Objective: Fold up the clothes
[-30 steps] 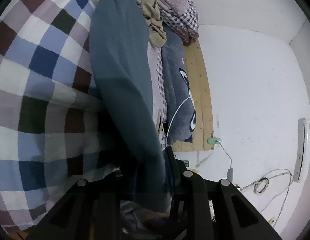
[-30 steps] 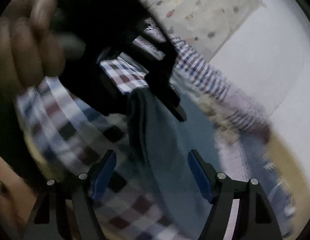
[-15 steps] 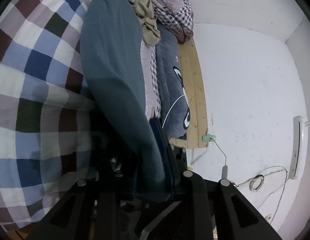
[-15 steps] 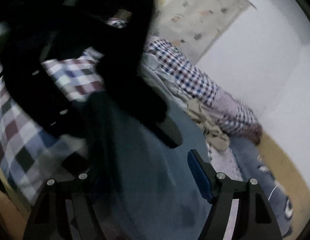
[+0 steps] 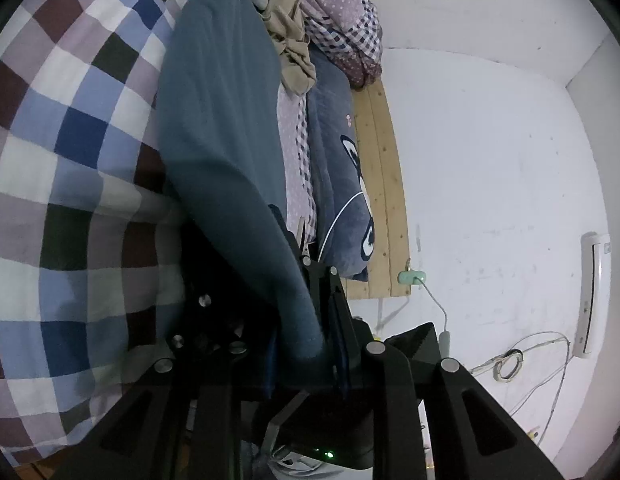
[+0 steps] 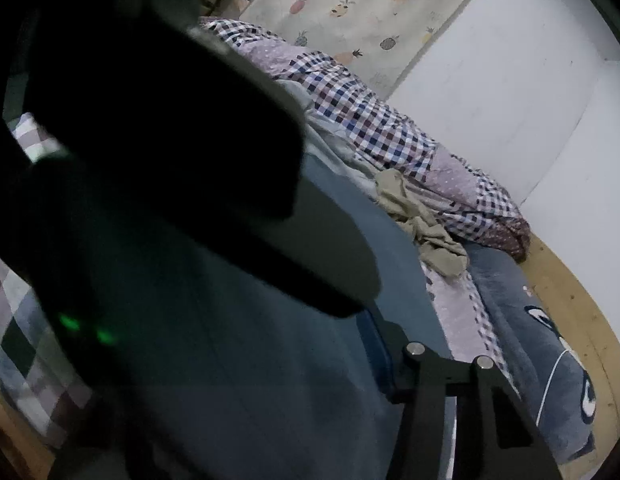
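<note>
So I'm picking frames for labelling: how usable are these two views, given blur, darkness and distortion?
Left wrist view: sharp and evenly lit, with strong fisheye bending of the checked bedspread; the teal garment and left claw read clearly. Right wrist view: dim, and a dark, blurred body close to the lens blocks the left half; only the far bedding is crisp.

The left wrist view looks along its fingers, close over the teal garment [image 5: 218, 128], toward the bed's far end and white wall [image 5: 489, 168] — the right wrist view faces likewise, half blocked by a dark device [image 6: 142, 160]; both share the beige clothes [image 6: 421, 224]
</note>
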Available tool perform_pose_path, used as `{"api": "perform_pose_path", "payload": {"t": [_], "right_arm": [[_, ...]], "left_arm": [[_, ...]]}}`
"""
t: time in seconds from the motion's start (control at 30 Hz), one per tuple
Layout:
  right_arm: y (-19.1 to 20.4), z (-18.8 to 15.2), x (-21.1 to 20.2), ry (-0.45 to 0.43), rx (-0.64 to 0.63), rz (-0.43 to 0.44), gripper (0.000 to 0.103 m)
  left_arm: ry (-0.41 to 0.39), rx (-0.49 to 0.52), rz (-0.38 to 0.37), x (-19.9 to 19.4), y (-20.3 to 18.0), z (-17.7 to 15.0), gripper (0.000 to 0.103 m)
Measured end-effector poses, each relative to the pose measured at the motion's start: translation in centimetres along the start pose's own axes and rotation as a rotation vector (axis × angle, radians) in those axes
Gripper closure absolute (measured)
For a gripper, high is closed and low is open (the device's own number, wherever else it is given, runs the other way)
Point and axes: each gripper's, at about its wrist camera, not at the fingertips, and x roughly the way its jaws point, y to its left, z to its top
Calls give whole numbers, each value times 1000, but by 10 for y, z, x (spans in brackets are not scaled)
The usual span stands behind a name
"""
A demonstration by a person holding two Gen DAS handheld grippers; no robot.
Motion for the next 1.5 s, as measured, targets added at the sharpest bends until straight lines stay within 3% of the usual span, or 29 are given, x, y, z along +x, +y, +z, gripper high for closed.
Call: {"api": "perform_pose_path", "payload": {"t": [0.33, 0.67, 0.77, 0.8, 0.83, 0.93, 1.03, 1.13, 1.23, 1.33, 1.5], "right_arm": [[-5, -5, 15, 39, 27, 38, 42], [-16, -14, 22, 1, 68, 41, 43], [-26, -25, 13, 2, 83, 64, 48], [-30, -26, 13, 4, 86, 69, 60], [-35, -27, 12, 9, 85, 66, 75], [-42, -25, 14, 12, 100, 90, 85], [-40, -19, 12, 13, 108, 114, 87], [-44, -19, 10, 15, 116, 137, 88], [-31, -9, 2, 5, 137, 151, 89], [-39, -3, -14, -15, 186, 166, 90], [-58, 3, -33, -36, 301, 203, 90]], "left_arm": [[-15, -10, -2, -1, 2, 1, 81], [-13, -15, -8, 1, 4, 3, 81], [-14, -11, -3, 3, 2, 4, 81], [-19, -10, -2, 2, 2, 4, 81], [-25, -8, -2, 2, 2, 4, 78], [-47, -2, -2, -1, 1, 6, 69], [-77, 3, -3, -8, 0, 10, 49], [-115, -2, -6, -16, 1, 17, 41], [-179, 0, 55, -27, 2, 25, 27], [-239, 0, 127, -37, 5, 37, 26], [-246, 50, 196, -30, -2, 64, 26]]}}
